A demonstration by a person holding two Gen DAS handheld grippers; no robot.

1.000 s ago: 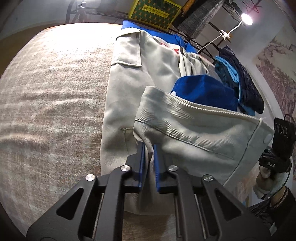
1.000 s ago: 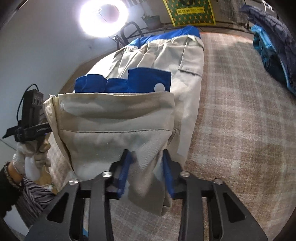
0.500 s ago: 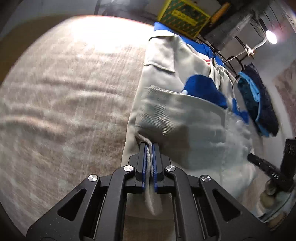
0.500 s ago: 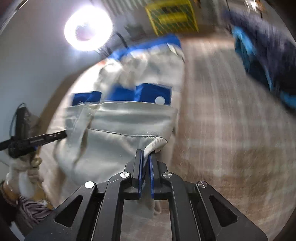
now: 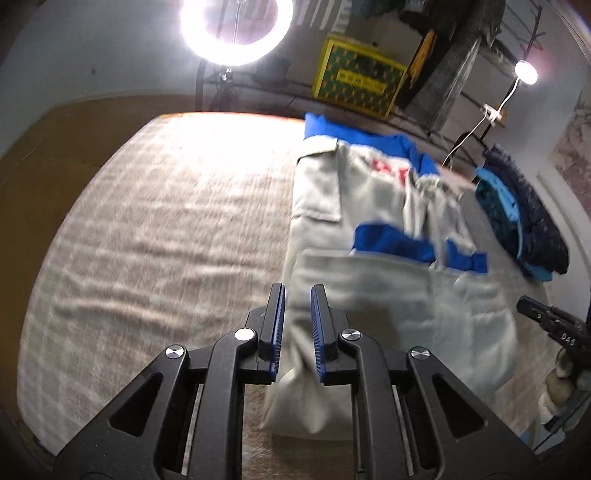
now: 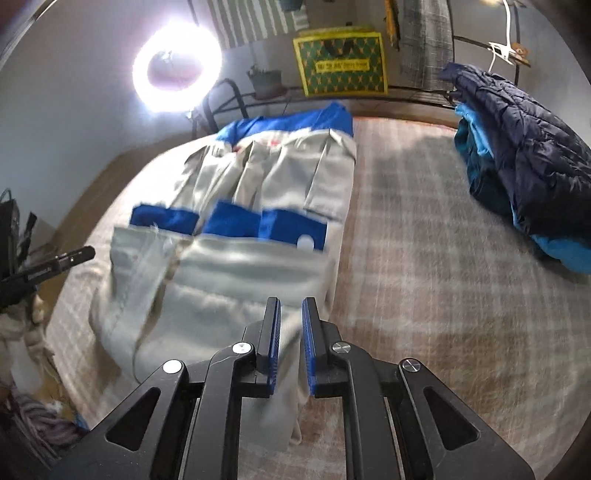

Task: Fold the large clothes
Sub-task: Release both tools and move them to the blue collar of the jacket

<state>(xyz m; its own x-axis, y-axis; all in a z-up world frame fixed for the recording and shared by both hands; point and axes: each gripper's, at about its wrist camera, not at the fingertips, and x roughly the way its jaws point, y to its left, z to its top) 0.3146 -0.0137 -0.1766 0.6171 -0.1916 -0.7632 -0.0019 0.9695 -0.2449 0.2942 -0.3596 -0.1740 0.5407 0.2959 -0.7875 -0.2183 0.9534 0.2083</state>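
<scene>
1. Currently, left-wrist view, far left: beige plaid-weave cover [image 5: 155,229] over the flat surface, bare on this side, white ring light [image 5: 236,26] above it.
2. Left claw [image 5: 297,325]: jaws have just been opening, blue pads now slightly spread. A corner of the pale grey and blue work garment [image 5: 388,295] sits in the gap between them; the pads don't look pressed onto it, though blur makes that hard to call.
3. Garment lies folded on the cover to the right of the left claw, lower hem doubled back over the body, blue bands showing above the fold.
4. Right of that: dark navy quilted jacket with a teal lining [image 5: 517,221], apart from the garment. Right edge of this view shows the other black claw tip.
5. Right-wrist view: same garment [image 6: 236,273] at left-centre, blue collar end toward the ring light [image 6: 177,66].
6. Right claw [image 6: 291,332]: jaws have just been opening, narrow gap, garment's near corner hanging between the pads, apparently loose.
7. Bare cover [image 6: 424,277] right of the claw; navy jacket [image 6: 524,155] heaped at far right.
</scene>
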